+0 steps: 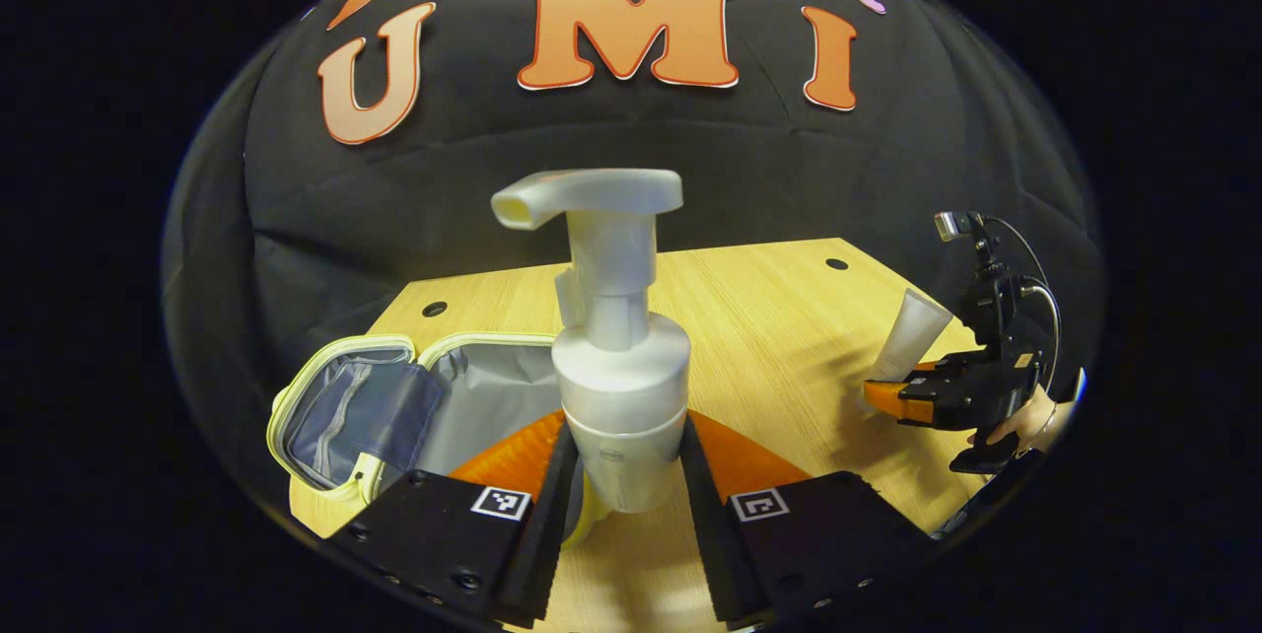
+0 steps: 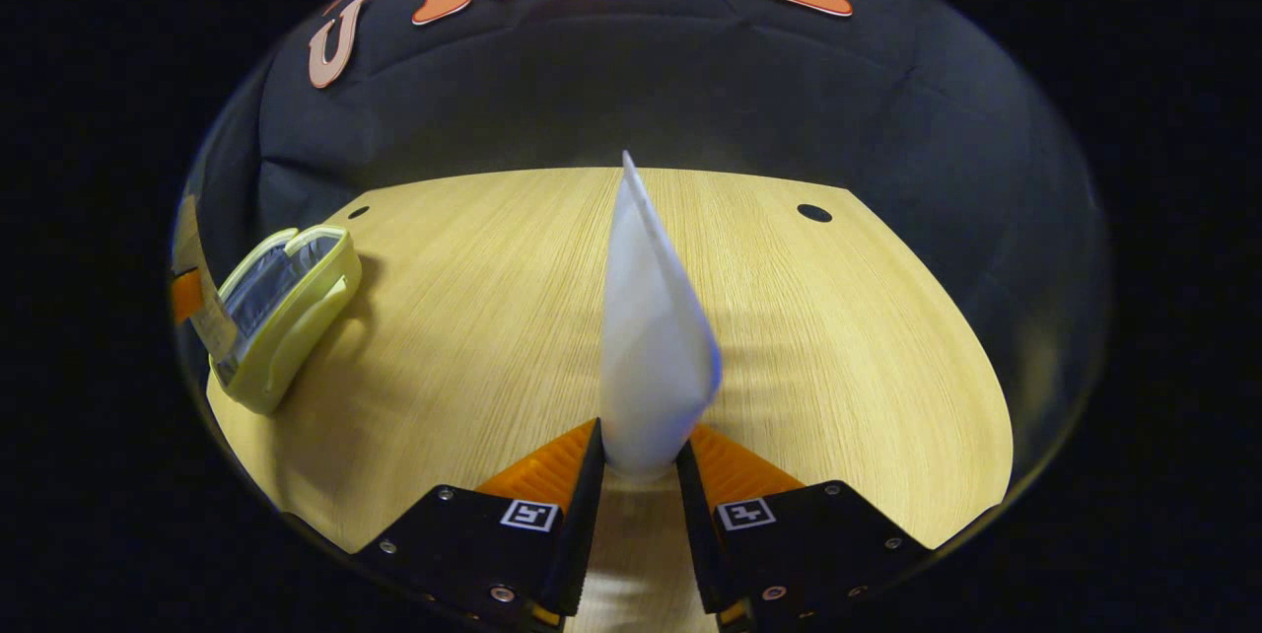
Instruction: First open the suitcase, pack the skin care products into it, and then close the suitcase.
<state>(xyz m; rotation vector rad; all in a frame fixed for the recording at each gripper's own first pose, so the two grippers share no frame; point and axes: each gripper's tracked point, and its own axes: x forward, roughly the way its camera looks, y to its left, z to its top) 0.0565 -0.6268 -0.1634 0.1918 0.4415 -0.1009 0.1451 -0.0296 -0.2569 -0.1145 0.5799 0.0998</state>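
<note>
The wooden worktop (image 2: 473, 317) carries the small yellow suitcase (image 1: 394, 396), which lies open with its grey lining showing. In the left gripper view it sits just beyond and left of the left hand-held gripper (image 1: 623, 475), so this arm is much the nearer one; in the right gripper view it lies well apart, far off to the left. The left hand-held gripper clamps a white pump bottle (image 1: 616, 347) upright, its long axis vertical. The right hand-held gripper (image 2: 639, 460) pinches a white tube (image 2: 651, 337) by its lower end, crimped tip pointing away; whether it touches the worktop is hard to tell. Both products likely go in next, the bottle first.
</note>
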